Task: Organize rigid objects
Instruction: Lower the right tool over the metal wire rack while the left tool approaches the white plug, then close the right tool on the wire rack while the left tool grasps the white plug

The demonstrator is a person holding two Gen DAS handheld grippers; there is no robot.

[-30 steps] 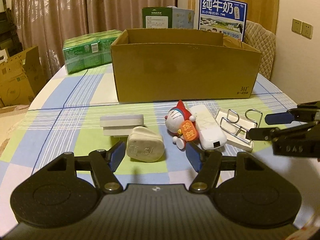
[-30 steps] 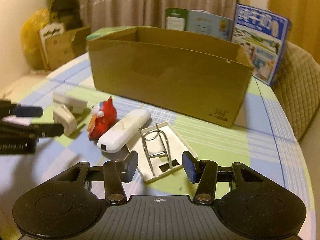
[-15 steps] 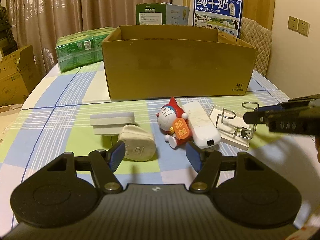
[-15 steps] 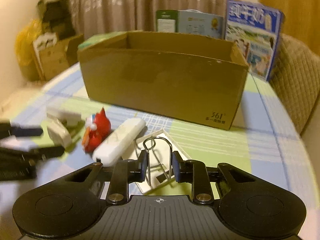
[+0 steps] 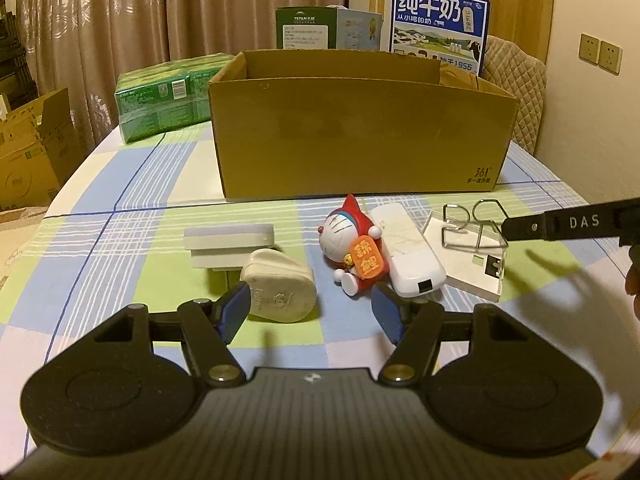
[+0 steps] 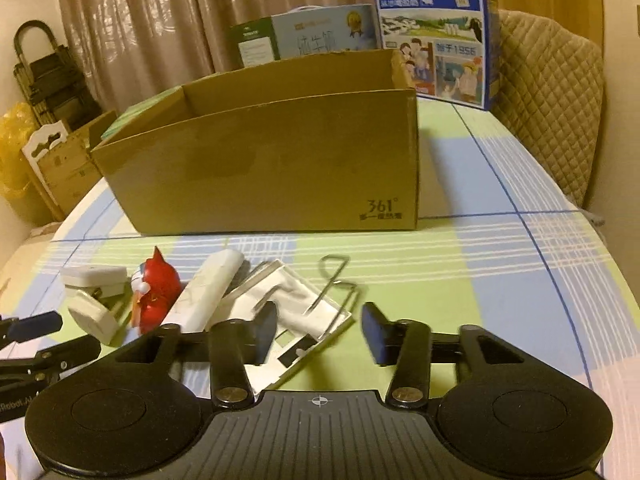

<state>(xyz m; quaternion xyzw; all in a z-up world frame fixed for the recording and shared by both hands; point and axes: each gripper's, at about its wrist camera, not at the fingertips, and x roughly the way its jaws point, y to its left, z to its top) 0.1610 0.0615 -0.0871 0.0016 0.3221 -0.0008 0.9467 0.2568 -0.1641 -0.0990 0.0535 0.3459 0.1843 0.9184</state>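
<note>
An open brown cardboard box (image 5: 360, 140) (image 6: 272, 172) stands mid-table. In front of it lie a white plug (image 5: 280, 286), a grey-white block (image 5: 228, 242), a red-and-white Doraemon figure (image 5: 354, 246) (image 6: 154, 296), a white remote-like bar (image 5: 408, 256) (image 6: 208, 288) and a white plate with a wire holder (image 5: 472, 240) (image 6: 320, 300). My left gripper (image 5: 310, 312) is open, low, just before the plug. My right gripper (image 6: 318, 332) is open around the near edge of the wire-holder plate; it shows at the right of the left wrist view (image 5: 568, 224).
A green tissue pack (image 5: 164, 96) lies back left. Milk cartons (image 5: 438, 26) (image 6: 434, 32) stand behind the box. A quilted chair (image 6: 548, 96) is at the right table edge. Cardboard boxes (image 5: 28, 152) sit on the floor left.
My right gripper, shut on the wire loop half a second ago, has opened and swung rightwards. The plate has shifted and turned. My left gripper has barely moved.
</note>
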